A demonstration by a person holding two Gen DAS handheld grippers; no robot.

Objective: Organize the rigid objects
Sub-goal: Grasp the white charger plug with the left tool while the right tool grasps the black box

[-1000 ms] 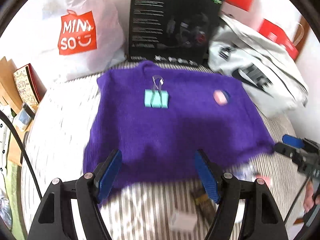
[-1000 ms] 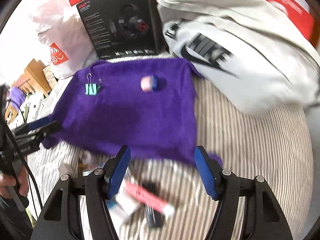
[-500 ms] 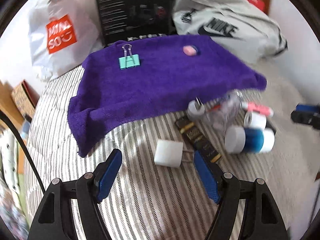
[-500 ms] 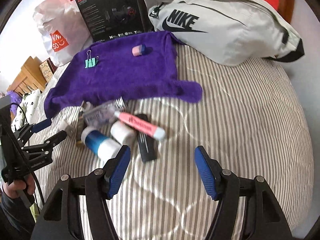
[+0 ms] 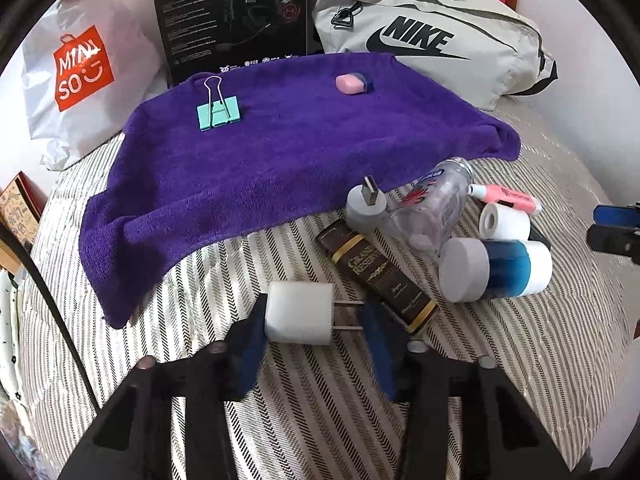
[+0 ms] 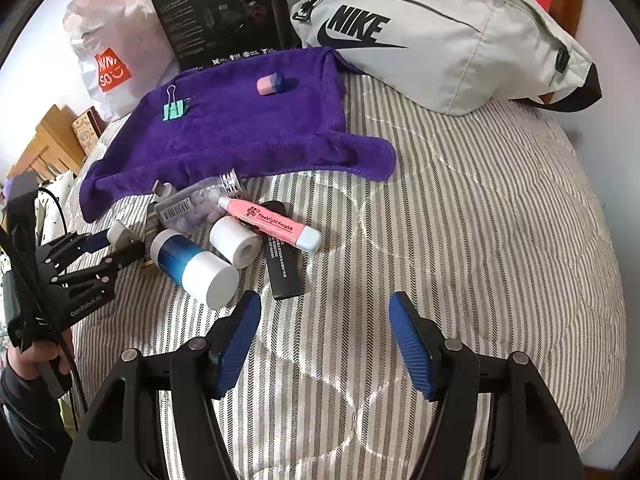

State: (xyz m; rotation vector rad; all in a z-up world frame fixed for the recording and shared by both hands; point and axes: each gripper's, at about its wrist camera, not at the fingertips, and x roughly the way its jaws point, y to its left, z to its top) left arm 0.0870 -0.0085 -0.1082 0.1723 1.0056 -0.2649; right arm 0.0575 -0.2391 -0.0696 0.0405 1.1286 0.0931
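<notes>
At lower centre of the left wrist frame, the left gripper [image 5: 316, 334] jaws bracket the white charger plug [image 5: 299, 319], spread and not yet clamped; it looks light, rigid and smooth, so grip its flat sides, not the prongs; the right gripper [image 6: 325, 340] jaws hang released.

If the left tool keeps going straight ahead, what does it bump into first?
Probably the white charger plug. It already lies between the left tool's open fingers, prongs toward the right finger. Past it comes the striped bedcover, then the purple towel. Depth is hard to judge.
</notes>
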